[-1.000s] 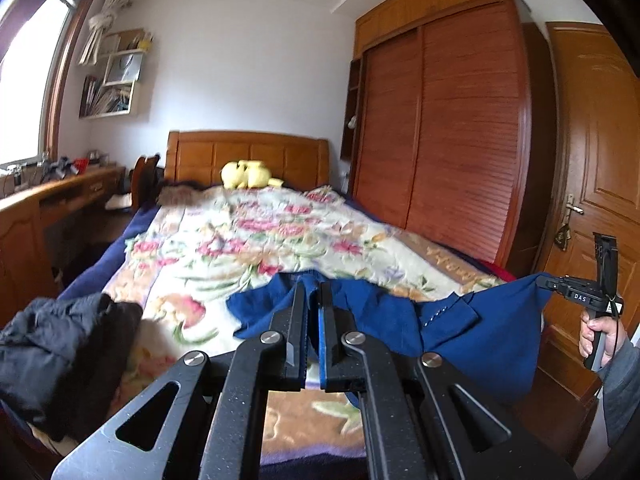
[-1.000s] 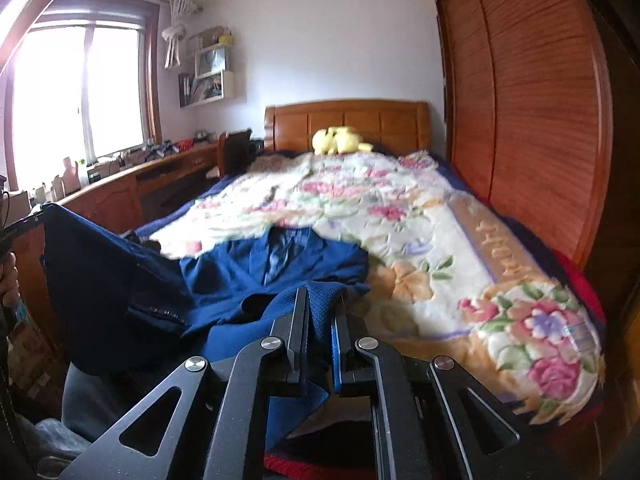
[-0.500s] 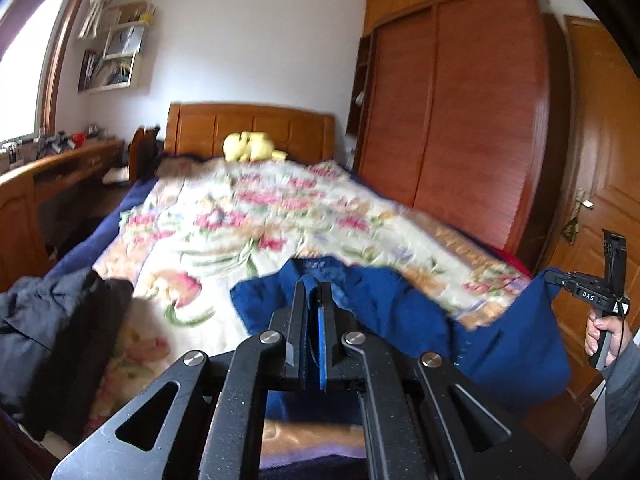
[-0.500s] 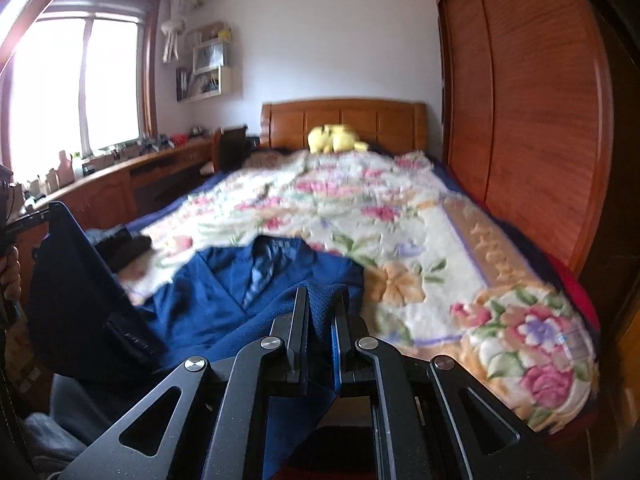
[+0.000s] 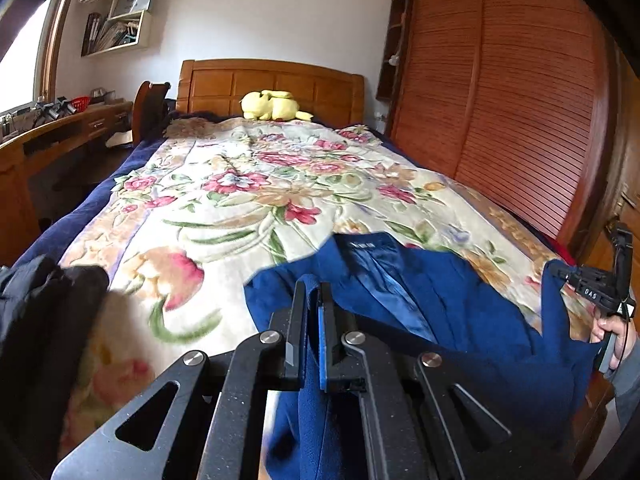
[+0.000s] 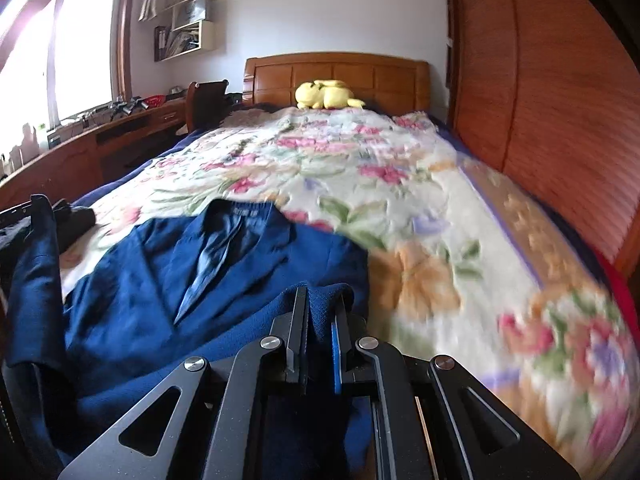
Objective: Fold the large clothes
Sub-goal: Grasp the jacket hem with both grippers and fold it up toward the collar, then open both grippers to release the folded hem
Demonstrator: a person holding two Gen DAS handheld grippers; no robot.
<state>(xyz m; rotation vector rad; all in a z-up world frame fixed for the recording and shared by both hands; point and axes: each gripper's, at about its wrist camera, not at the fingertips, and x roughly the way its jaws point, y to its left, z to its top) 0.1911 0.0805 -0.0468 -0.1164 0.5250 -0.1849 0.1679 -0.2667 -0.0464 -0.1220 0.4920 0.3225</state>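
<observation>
Through my left wrist camera, my left gripper (image 5: 313, 320) is clamped on a fold of the blue jacket (image 5: 460, 304), whose collar lies on the floral blanket (image 5: 248, 200) toward the foot of the bed, well short of the yellow plush toy (image 5: 274, 105) at the headboard. On the far side of the jacket from my left gripper I can see my right hand (image 5: 614, 330) holding up the other corner, so the cloth hangs slack between the two tools. A black garment (image 5: 44, 308) sits heaped on the near left of the blanket. Through my right wrist camera, my right gripper (image 6: 322, 328) is closed on a thick bunch of the blue jacket (image 6: 224, 264) too, with the lapels and shiny lining facing up nearer the plush toy (image 6: 326, 95) than my fingers are. My worry is the hem: if one side comes down lower than the other, the fold will land skewed (the lining looks slippery), and the bunched cloth could slide from either grip or the body could crease under itself.
</observation>
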